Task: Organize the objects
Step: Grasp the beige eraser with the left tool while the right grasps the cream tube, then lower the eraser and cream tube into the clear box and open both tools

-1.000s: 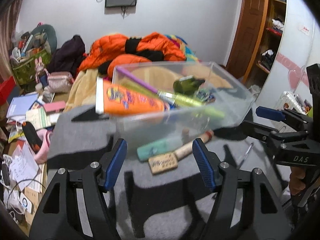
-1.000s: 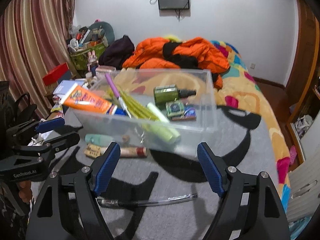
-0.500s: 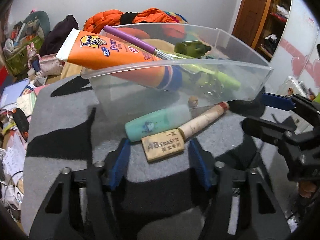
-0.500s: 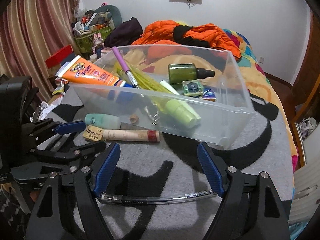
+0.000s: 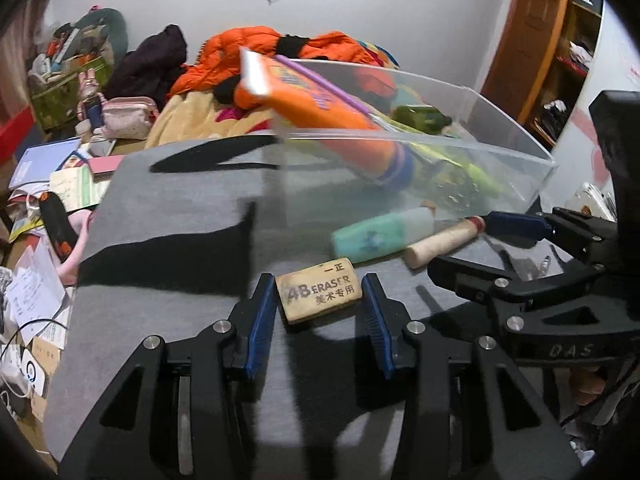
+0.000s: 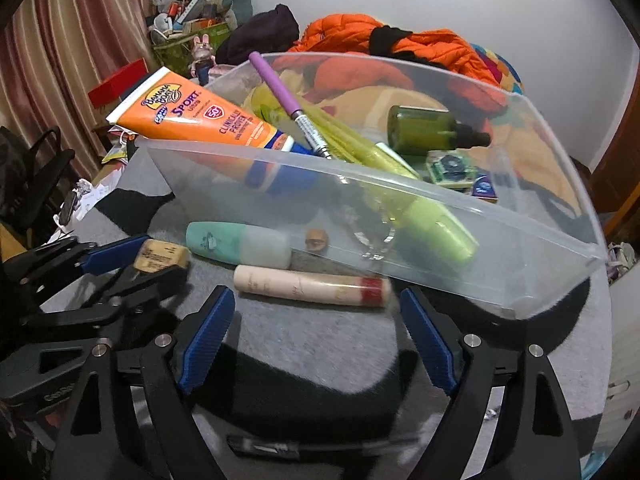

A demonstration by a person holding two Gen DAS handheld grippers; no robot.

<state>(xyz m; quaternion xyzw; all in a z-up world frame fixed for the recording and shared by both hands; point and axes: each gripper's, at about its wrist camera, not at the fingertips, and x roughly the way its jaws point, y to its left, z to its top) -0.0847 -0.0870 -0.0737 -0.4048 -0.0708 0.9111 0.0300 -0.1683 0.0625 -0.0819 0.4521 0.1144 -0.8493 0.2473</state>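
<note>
A tan 4B eraser [image 5: 319,291] lies on the grey mat, and my left gripper [image 5: 319,300] has its blue pads on both of its ends, shut on it; the eraser also shows in the right wrist view [image 6: 161,256]. My right gripper [image 6: 316,340] is open just in front of a cream tube with a red cap [image 6: 312,285]. A mint bottle [image 6: 239,244] lies beside it, against a clear plastic bin [image 6: 440,240]. The bin holds an orange sunscreen tube [image 6: 200,120], a purple pen [image 6: 288,102], a green bottle [image 6: 428,130] and yellow-green items.
A clear pen [image 6: 320,446] lies on the mat under my right gripper. A bed with orange clothing [image 5: 280,44] is behind the bin. Books and papers [image 5: 52,184] clutter the floor to the left. A wooden door [image 5: 524,36] is at the right.
My left gripper has moved down and forward to the eraser and closed on it. My right gripper has moved closer to the cream tube and bin, still open.
</note>
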